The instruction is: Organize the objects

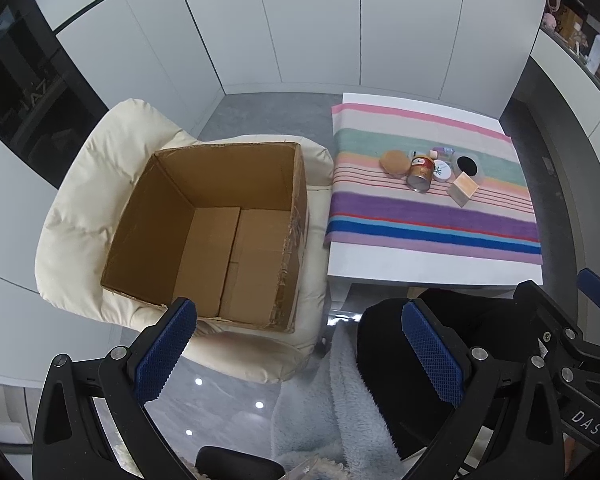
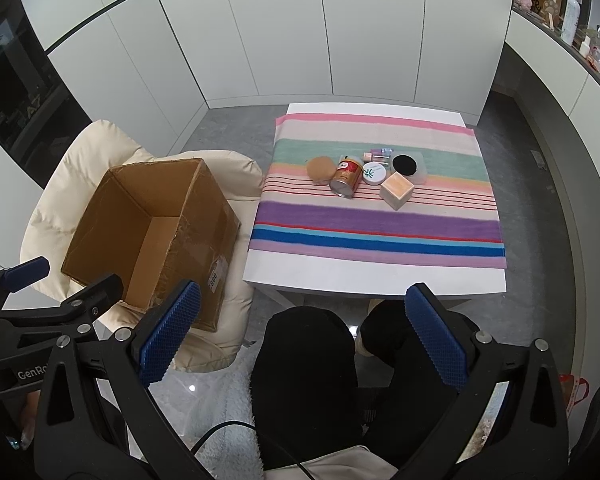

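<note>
An open, empty cardboard box [image 1: 220,236] sits on a cream cushioned chair [image 1: 88,184]; it also shows in the right wrist view [image 2: 148,236]. On the striped cloth [image 2: 376,220] lies a cluster: a tan round puff [image 2: 320,170], a red-gold can [image 2: 346,179] on its side, a white round jar [image 2: 374,173], a beige cube box [image 2: 397,190], a black disc [image 2: 405,165] and small bottles [image 2: 378,155]. My left gripper [image 1: 300,354] is open and empty, held low near the box. My right gripper [image 2: 302,334] is open and empty, short of the table.
The white table [image 2: 340,276] stands right of the chair. The person's black-clad knees [image 2: 304,364] and a pale fluffy garment [image 1: 340,400] are below the grippers. White cabinet panels [image 2: 300,32] stand behind; a cluttered shelf [image 2: 572,12] runs at the right.
</note>
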A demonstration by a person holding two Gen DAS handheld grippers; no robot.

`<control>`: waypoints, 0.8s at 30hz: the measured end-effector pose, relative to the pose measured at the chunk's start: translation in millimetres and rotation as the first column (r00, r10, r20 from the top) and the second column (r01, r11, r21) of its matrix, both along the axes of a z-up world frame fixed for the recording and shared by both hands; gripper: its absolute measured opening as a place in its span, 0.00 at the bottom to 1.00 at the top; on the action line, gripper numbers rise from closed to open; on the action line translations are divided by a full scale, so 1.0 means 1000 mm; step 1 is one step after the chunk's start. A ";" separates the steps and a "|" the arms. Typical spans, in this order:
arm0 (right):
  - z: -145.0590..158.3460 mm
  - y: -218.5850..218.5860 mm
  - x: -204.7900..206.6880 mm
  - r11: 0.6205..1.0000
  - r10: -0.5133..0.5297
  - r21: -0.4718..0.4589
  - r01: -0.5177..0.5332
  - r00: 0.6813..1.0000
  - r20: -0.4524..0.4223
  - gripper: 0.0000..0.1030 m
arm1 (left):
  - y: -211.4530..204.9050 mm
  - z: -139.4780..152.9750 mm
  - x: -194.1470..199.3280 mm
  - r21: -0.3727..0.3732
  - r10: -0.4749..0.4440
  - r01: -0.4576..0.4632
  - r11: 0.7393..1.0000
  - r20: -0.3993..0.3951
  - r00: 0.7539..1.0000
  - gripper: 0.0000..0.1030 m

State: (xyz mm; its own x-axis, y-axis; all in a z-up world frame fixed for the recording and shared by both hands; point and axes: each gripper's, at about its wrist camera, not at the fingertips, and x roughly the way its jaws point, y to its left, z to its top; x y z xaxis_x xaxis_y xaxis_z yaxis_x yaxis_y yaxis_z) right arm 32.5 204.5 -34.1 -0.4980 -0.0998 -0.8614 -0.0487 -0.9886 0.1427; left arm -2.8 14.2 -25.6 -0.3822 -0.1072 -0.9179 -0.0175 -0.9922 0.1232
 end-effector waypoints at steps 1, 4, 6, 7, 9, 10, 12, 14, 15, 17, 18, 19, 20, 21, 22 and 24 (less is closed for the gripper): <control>0.000 -0.001 0.000 1.000 -0.001 0.002 0.001 1.000 0.000 1.00 | 0.000 -0.001 -0.001 0.005 0.000 0.000 1.000 0.003 1.000 1.00; -0.001 -0.002 -0.001 1.000 -0.001 0.005 0.001 1.000 0.000 1.00 | -0.001 -0.003 -0.001 0.018 -0.001 0.001 1.000 0.013 1.000 1.00; -0.001 -0.001 -0.001 1.000 -0.002 0.003 0.002 1.000 0.001 1.00 | 0.000 -0.003 -0.001 0.023 -0.001 0.001 1.000 0.013 1.000 1.00; -0.001 -0.001 -0.001 1.000 -0.002 0.004 0.002 1.000 -0.001 1.00 | 0.001 -0.003 -0.001 0.027 -0.002 0.002 1.000 0.011 1.000 1.00; -0.002 -0.001 -0.001 1.000 0.002 0.005 -0.002 1.000 -0.002 1.00 | 0.002 -0.004 -0.002 0.032 -0.004 0.003 0.999 0.015 1.000 1.00; -0.002 -0.001 -0.001 1.000 0.000 0.005 0.000 1.000 -0.001 1.00 | 0.003 -0.005 -0.003 0.035 -0.005 0.004 0.999 0.017 1.000 1.00; -0.001 -0.002 -0.001 1.000 0.000 0.006 0.000 1.000 0.000 1.00 | 0.004 -0.006 -0.004 0.036 -0.005 0.004 0.999 0.022 1.000 1.00; -0.002 -0.001 -0.002 1.000 0.005 0.005 -0.005 1.000 0.002 1.00 | 0.008 -0.007 -0.004 0.036 -0.007 0.006 0.999 0.020 1.000 1.00; -0.002 -0.001 -0.002 1.000 0.003 0.005 -0.003 1.000 0.001 1.00 | 0.010 -0.007 -0.004 0.035 -0.008 0.008 0.999 0.013 1.000 1.00; -0.002 -0.001 -0.003 1.000 0.000 0.001 0.000 1.000 0.002 1.00 | 0.015 -0.007 -0.005 0.030 -0.010 0.010 1.000 -0.002 1.000 1.00; -0.002 0.001 -0.002 1.000 0.001 -0.002 -0.001 1.000 0.003 1.00 | 0.017 -0.006 -0.005 0.027 -0.012 0.012 1.000 -0.006 1.000 1.00; -0.002 0.002 -0.002 1.000 0.001 0.000 -0.001 1.000 0.001 1.00 | 0.019 -0.006 -0.005 0.026 -0.013 0.013 1.000 -0.011 1.000 1.00; -0.002 0.004 -0.001 1.000 0.001 -0.001 -0.001 1.000 0.001 1.00 | 0.022 -0.005 -0.006 0.027 -0.011 0.012 1.000 -0.018 1.000 1.00; -0.001 0.007 -0.001 1.000 0.000 -0.002 0.000 1.000 -0.001 1.00 | 0.024 -0.004 -0.006 0.029 -0.009 0.010 1.000 -0.025 1.000 1.00; -0.001 0.010 -0.001 1.000 -0.001 -0.002 0.001 1.000 -0.003 1.00 | 0.026 -0.003 -0.006 0.031 -0.009 0.010 0.999 -0.030 1.000 1.00; 0.000 0.016 0.001 1.000 -0.003 -0.005 0.003 1.000 -0.005 1.00 | 0.032 -0.002 -0.008 0.039 -0.011 0.013 0.999 -0.041 0.999 1.00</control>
